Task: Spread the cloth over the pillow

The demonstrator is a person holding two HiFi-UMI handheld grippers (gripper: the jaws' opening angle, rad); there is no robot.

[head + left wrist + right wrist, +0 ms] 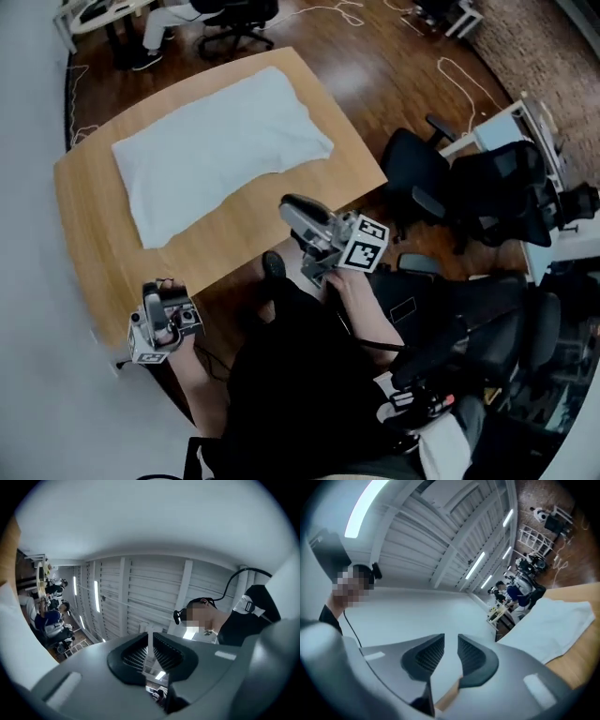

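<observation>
The left gripper sits off the bench at 7 o'clock in the head view, tilted upward, its fingers pressed almost together with nothing between them. The right gripper hangs at the bench's near edge, fingers slightly spread and empty. The white cloth lies spread flat at 11 o'clock from it, well apart; any pillow beneath cannot be told. Black office chairs crowd 3 o'clock
</observation>
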